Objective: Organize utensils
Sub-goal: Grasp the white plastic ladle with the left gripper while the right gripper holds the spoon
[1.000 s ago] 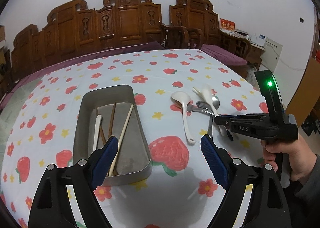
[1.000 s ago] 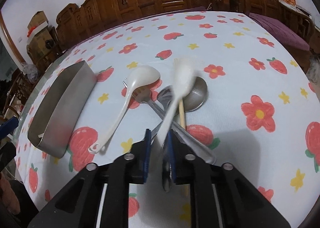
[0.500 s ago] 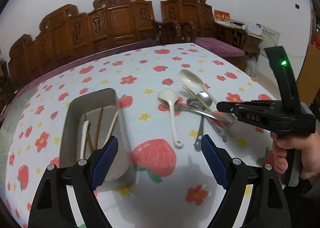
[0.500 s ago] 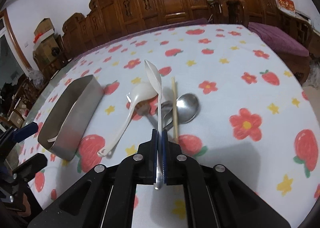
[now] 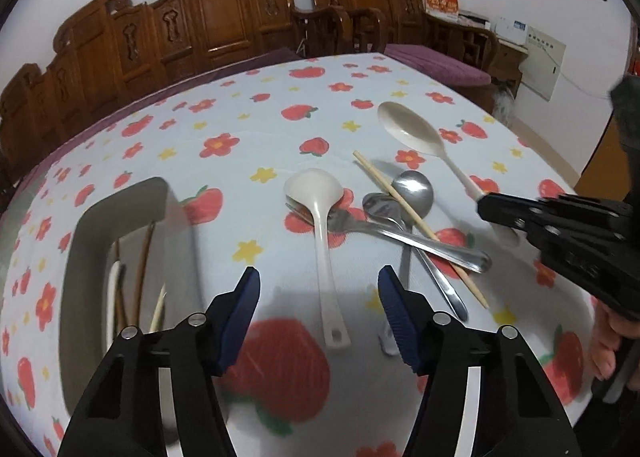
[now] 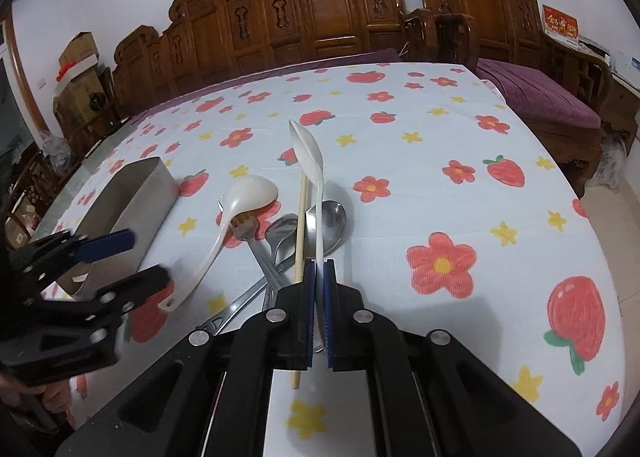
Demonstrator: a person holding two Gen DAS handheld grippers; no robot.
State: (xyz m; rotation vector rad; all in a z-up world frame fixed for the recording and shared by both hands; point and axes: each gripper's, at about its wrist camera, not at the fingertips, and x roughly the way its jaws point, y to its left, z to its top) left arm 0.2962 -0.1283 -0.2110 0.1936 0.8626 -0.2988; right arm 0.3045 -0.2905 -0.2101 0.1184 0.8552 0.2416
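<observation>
gripping the thin handle of a white plastic spoon (image 6: 306,155), the right hand-held gripper (image 6: 319,311) has its blue pads pressed together on it, and the spoon stands out forward with its bowl raised clear of the tabletop (image 6: 460,129). from the left wrist view the same spoon (image 5: 412,131) slants up and away from the right hand-held gripper (image 5: 486,205), bowl facing up.

the left hand-held gripper (image 5: 318,313) hangs with its jaws spread wide and nothing between them, above the flowered cloth and near the handle end of a second white spoon (image 5: 320,217) that lies flat. just right of that spoon sits a loose pile: a metal fork (image 5: 384,231) whose tines tuck under the white spoon's bowl, two metal spoons (image 5: 412,193) crossing it, and a single pale chopstick (image 5: 416,221) laid diagonally over the metal pieces.

a metal tray (image 5: 80,257) rests on the tabletop to the left, well apart from the pile. inside it lie a few chopsticks (image 5: 142,261) and a white handle, though blur hides the detail. in the right wrist view the tray (image 6: 136,197) shows its side wall, with the left hand-held gripper (image 6: 116,261) in front of it

carved wooden chairs (image 6: 320,13) line the far edge of the tabletop
</observation>
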